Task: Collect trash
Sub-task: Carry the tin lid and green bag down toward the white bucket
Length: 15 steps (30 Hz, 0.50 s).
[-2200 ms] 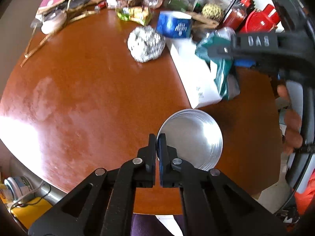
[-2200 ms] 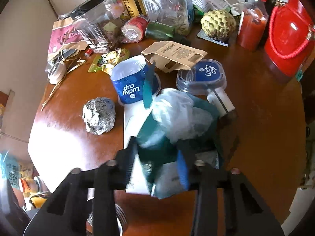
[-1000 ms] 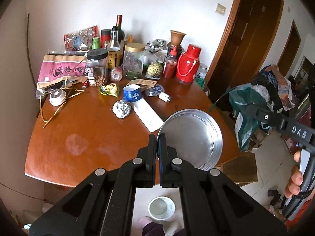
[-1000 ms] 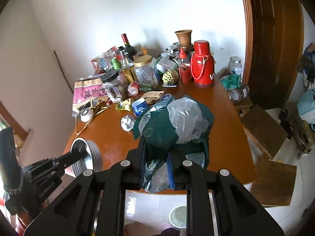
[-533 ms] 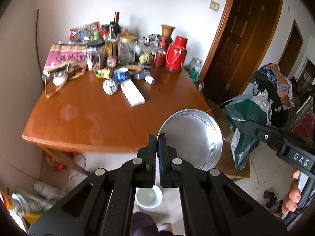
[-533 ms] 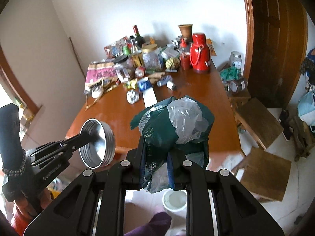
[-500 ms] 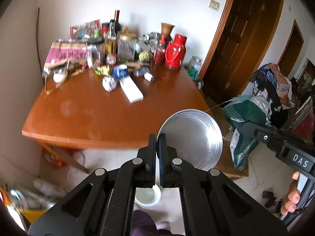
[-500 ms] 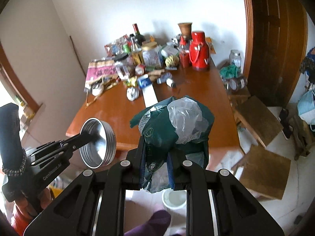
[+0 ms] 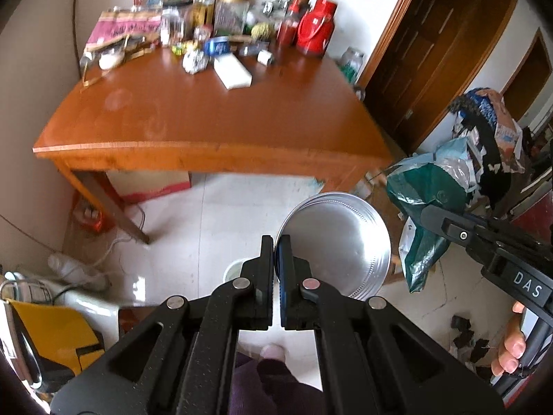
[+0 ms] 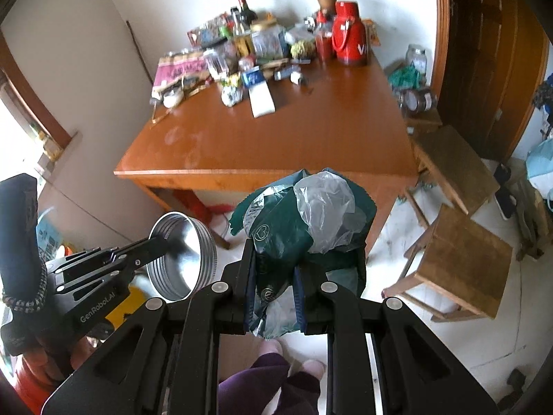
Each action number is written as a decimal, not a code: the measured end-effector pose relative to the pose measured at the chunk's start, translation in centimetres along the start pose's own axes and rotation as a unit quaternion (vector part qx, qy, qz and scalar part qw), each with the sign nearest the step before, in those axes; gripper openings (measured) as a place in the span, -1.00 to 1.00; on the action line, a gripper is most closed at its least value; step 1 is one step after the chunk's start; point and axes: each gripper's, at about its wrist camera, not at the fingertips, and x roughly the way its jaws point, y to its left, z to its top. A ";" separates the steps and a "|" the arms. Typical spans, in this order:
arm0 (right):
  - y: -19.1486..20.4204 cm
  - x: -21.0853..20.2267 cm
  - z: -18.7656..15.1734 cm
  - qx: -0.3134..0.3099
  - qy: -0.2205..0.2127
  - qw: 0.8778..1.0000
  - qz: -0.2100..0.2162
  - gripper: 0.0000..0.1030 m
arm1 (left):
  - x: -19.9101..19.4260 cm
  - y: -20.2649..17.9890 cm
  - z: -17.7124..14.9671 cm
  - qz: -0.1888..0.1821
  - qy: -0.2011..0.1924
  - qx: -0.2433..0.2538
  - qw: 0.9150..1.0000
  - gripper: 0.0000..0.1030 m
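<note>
My left gripper (image 9: 275, 242) is shut on the rim of a round metal lid (image 9: 340, 245) and holds it in the air over the floor; the lid also shows in the right wrist view (image 10: 183, 259). My right gripper (image 10: 273, 276) is shut on a bundle of green and clear plastic bags (image 10: 304, 221), held up in front of the table; the bundle also shows in the left wrist view (image 9: 428, 193). A foil ball (image 9: 195, 62), a blue cup (image 9: 217, 45) and a white box (image 9: 232, 72) lie on the far part of the wooden table (image 9: 214, 117).
Bottles, jars and a red thermos (image 10: 349, 34) crowd the table's back edge. Wooden stools (image 10: 463, 242) stand on the right. A small white bin (image 9: 233, 271) sits on the tiled floor beneath my left gripper. A yellow object (image 9: 58, 332) is at lower left.
Both grippers have drawn further back from the table and tilted down, so more floor shows. The lid and the bag bundle stay held as before.
</note>
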 end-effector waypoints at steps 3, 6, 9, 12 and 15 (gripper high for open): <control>0.1 2.6 -0.6 0.000 0.019 1.000 -0.013 -0.67 | 2.1 1.2 -0.6 0.002 0.021 0.004 1.000 -0.98; -0.1 5.1 -1.0 0.012 0.036 0.999 -0.011 -0.67 | 4.5 2.6 -1.0 0.003 0.042 0.003 0.999 -0.98; -0.5 8.3 -1.5 0.023 0.049 0.998 -0.013 -0.67 | 7.7 4.4 -1.5 0.005 0.060 0.001 0.998 -0.98; -1.0 11.7 -2.3 0.027 0.062 0.998 -0.016 -0.67 | 11.1 6.0 -2.1 0.010 0.075 0.004 0.997 -0.98; -1.7 15.6 -3.1 0.029 0.073 0.997 -0.023 -0.67 | 15.5 7.9 -2.8 0.013 0.091 0.010 0.996 -0.98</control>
